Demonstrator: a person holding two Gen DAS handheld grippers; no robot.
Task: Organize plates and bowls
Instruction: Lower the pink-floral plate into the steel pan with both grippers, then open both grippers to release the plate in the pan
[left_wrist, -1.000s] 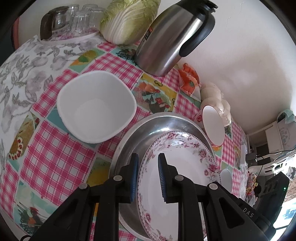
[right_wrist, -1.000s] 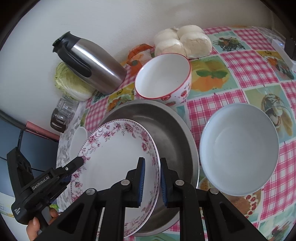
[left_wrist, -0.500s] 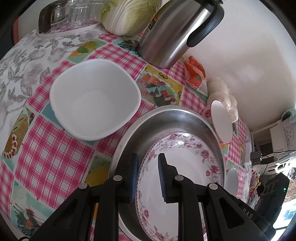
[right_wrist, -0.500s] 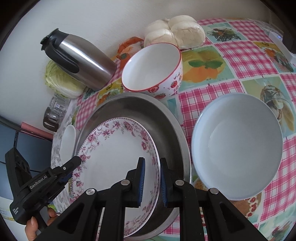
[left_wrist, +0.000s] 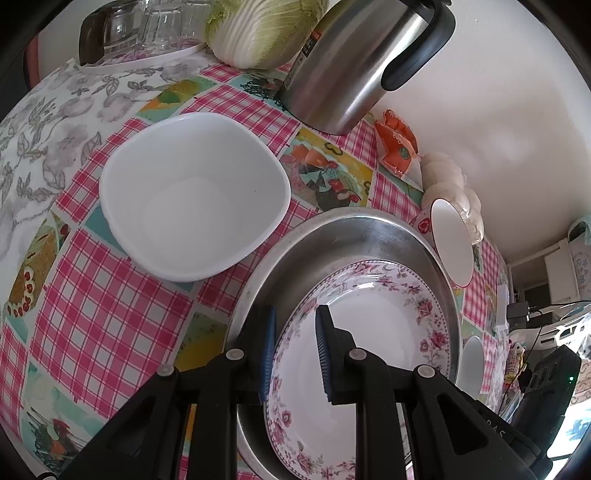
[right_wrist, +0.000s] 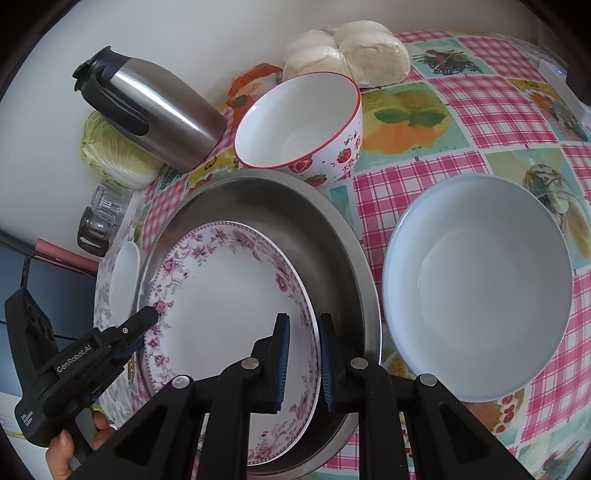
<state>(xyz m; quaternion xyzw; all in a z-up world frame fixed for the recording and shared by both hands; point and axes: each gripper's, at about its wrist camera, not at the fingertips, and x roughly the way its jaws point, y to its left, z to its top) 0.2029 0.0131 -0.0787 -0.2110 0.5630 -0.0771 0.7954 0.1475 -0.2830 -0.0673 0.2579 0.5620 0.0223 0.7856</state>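
A white plate with a pink flower border (left_wrist: 369, 350) (right_wrist: 229, 302) sits tilted inside a wide steel basin (left_wrist: 351, 236) (right_wrist: 295, 221). My left gripper (left_wrist: 294, 332) is shut on the plate's left rim; its tip also shows in the right wrist view (right_wrist: 147, 317). My right gripper (right_wrist: 303, 339) is shut on the opposite rim. A square white bowl (left_wrist: 192, 195) lies left of the basin. Behind the basin stands a strawberry-print bowl (right_wrist: 295, 122). To its right is a pale blue bowl (right_wrist: 480, 284).
A steel thermos jug (left_wrist: 362, 66), a cabbage (left_wrist: 258, 29) and a tray of glasses (left_wrist: 147, 29) line the wall at the back. White buns (right_wrist: 351, 51) and an orange packet (left_wrist: 397, 147) lie by the strawberry bowl. A checked cloth covers the table.
The plate has sunk deeper into the steel basin, held at both rims, and both wrist views have come slightly closer to the table.
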